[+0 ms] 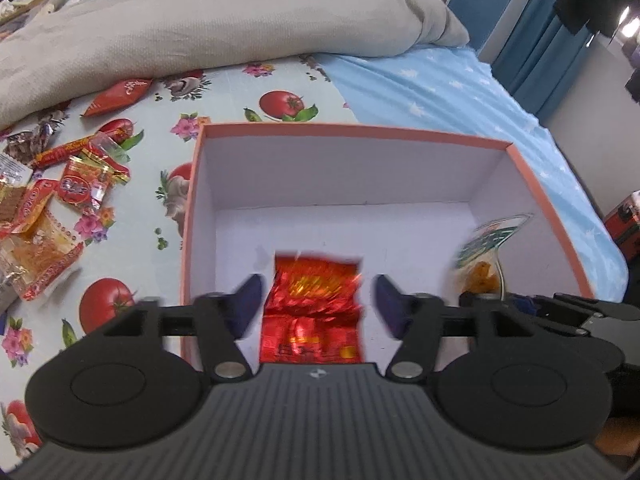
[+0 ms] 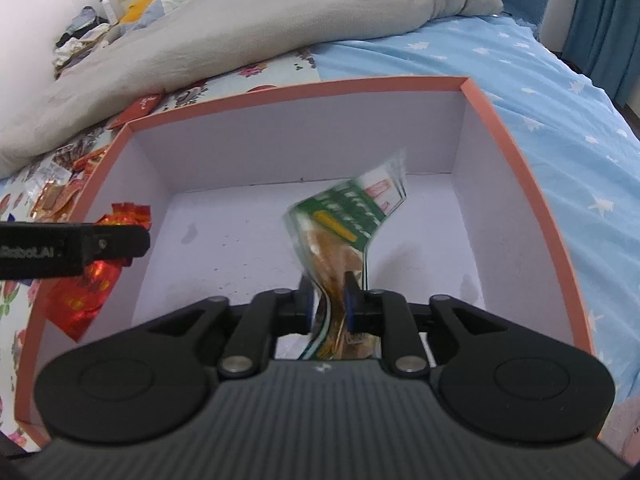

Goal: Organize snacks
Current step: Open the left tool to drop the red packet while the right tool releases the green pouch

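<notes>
An open pink-rimmed box [image 1: 352, 130] with white walls lies on the bed. My left gripper [image 1: 318, 280] hangs over the box's near left part, jaws wide apart. A red foil snack packet [image 1: 316, 304] sits blurred between them, with a gap to each pad. My right gripper [image 2: 328, 292] is over the box [image 2: 296, 90] floor, jaws narrowly apart. A green-and-clear snack packet [image 2: 348, 208] stands up between them, blurred, apparently loose. In the right wrist view the red packet [image 2: 84, 292] hangs at the left, beside a left gripper finger [image 2: 100, 246].
Several loose snack packets [image 1: 60, 200] lie in a pile left of the box on a tomato-and-flower cloth [image 1: 240, 92], with one red sachet [image 1: 120, 96] farther back. A grey duvet [image 1: 200, 20] is heaped behind. The blue star-print sheet [image 1: 440, 88] runs to the right.
</notes>
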A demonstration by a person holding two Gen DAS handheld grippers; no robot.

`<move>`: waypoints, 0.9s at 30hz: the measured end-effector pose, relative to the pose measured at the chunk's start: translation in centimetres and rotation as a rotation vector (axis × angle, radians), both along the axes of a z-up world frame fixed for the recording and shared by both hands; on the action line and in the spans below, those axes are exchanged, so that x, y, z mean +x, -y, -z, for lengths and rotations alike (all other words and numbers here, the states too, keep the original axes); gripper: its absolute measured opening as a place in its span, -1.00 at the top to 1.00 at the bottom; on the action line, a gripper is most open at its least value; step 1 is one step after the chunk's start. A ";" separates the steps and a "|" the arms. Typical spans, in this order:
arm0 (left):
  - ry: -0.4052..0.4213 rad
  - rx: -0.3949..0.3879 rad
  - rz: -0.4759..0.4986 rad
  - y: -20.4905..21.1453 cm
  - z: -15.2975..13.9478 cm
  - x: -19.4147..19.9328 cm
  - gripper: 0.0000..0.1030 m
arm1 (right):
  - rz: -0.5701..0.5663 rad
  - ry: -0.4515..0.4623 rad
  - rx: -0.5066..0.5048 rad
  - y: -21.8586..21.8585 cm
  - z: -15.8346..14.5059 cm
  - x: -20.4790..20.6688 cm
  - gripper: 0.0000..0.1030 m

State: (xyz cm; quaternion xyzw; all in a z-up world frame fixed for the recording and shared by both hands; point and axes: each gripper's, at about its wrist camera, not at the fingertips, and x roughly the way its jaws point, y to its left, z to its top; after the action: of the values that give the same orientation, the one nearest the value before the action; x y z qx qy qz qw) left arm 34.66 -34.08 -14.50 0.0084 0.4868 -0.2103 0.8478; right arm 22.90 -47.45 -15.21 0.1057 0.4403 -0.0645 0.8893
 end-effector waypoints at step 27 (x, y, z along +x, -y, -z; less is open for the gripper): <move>0.292 -0.077 -0.061 -12.4 -13.9 -9.4 -0.56 | 0.036 0.305 0.023 -6.8 -12.8 -7.6 0.03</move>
State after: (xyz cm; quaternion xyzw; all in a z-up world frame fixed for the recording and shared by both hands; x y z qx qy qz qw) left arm 25.25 -21.67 -0.56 -0.0084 0.3501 -0.1993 0.9152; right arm 15.29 -40.67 -2.45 0.1322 0.2988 -0.0587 0.9433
